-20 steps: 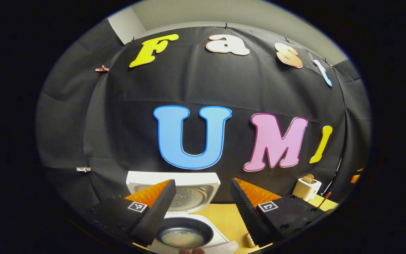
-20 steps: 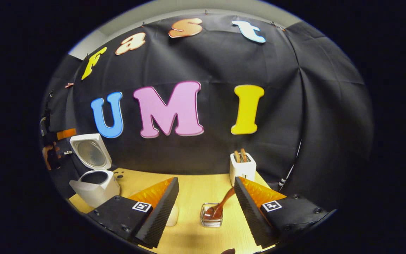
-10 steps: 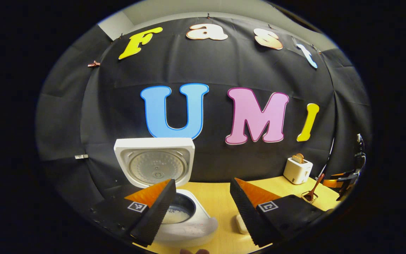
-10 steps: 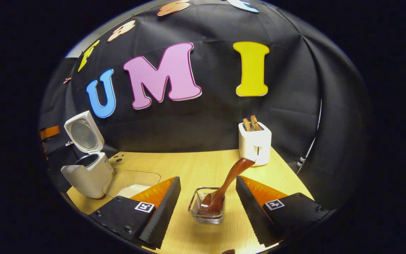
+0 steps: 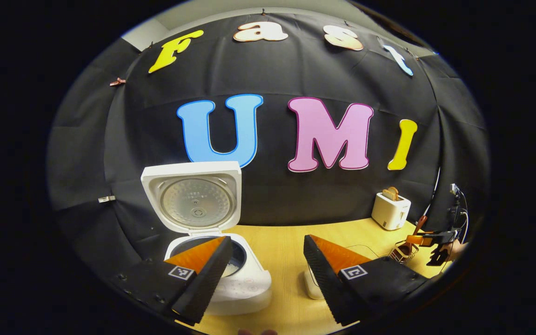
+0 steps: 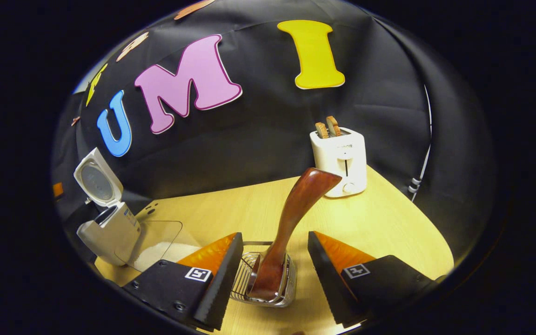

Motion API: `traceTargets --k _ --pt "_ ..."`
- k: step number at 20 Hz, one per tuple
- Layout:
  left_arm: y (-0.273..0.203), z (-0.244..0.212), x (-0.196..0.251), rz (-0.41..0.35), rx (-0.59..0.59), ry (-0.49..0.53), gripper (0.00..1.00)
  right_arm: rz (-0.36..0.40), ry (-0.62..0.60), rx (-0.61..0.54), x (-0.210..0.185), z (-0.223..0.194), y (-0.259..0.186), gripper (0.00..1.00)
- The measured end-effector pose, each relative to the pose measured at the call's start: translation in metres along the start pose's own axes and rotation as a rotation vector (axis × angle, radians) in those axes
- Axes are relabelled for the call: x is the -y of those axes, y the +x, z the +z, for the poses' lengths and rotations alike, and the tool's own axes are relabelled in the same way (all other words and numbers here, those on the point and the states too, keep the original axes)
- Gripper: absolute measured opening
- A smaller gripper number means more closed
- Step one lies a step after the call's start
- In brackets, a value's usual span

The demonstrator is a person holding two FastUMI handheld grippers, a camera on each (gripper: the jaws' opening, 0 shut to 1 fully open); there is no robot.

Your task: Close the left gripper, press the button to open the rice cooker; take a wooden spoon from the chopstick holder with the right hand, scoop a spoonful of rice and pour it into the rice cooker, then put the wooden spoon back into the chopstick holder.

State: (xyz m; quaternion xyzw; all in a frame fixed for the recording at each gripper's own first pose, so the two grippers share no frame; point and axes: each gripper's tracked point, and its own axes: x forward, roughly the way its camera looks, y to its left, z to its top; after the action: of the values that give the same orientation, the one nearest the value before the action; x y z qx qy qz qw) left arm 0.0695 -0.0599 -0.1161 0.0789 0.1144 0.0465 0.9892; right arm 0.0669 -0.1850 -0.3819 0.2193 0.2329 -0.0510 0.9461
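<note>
one white toaster [image 6: 340, 160] holds two bread slices [image 6: 327, 127], label unreadable. right gripper [image 6: 275, 274] fingers apart around one wooden spoon [image 6: 291, 223]; left gripper [image 5: 264, 274] fingers apart.

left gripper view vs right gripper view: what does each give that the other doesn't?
Left gripper view: the rice cooker up close, its lid seen face-on from inside, the inner pot with some rice in it, and the right gripper far off by the chopstick holder.
Right gripper view: the wooden spoon close up, its handle rising between the open fingers, ungripped, and a clear container of rice beside the cooker.
Both: cooker open, toaster with bread, table, spoon standing in the holder.
</note>
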Motion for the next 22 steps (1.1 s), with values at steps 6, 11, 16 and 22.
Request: traceTargets --k 6,11,16,22 --pt "0.001 -0.01 0.001 0.0 -0.026 0.004 0.98 0.06 0.041 -0.007 -0.014 -0.005 0.012 0.87" --pt "0.001 -0.015 -0.001 0.002 -0.037 -0.005 0.98 0.08 0.024 -0.017 -0.018 -0.012 0.007 0.48" --pt "-0.002 -0.015 -0.005 0.007 -0.033 0.002 0.98 0.066 0.028 -0.021 -0.016 -0.014 0.007 0.27" --pt "-0.005 -0.011 -0.007 0.01 -0.021 0.001 0.98 0.043 0.044 0.013 -0.012 0.002 -0.003 0.21"
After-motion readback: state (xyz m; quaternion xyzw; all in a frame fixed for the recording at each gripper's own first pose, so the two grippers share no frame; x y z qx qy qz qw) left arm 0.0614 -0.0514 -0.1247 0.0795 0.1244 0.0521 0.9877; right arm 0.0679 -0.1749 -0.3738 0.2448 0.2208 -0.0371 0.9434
